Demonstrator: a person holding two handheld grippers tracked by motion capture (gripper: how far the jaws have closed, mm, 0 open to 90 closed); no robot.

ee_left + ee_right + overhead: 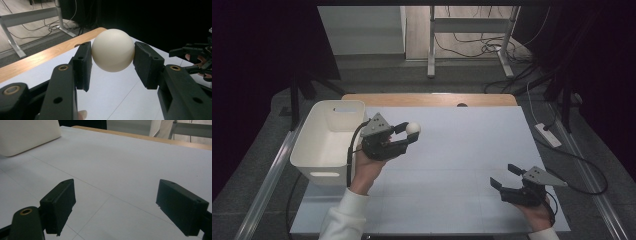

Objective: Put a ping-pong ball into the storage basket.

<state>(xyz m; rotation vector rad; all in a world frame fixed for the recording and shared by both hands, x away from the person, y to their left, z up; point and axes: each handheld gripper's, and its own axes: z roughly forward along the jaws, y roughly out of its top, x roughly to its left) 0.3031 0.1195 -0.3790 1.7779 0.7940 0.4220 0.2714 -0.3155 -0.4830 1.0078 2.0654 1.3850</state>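
One white ball (pixel 112 50) clamped between the left gripper (pixel 408 133) pads, held above the table just right of the white bin (pixel 324 142) — right gripper (pixel 507 176) spread wide, empty, well apart.

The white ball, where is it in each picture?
High view: the white ball sits left of centre, pinched by the left gripper beside the white bin.
Left gripper view: ball in the middle, between the jaws.
Right gripper view: no ball here; the bin's corner is the shared landmark.
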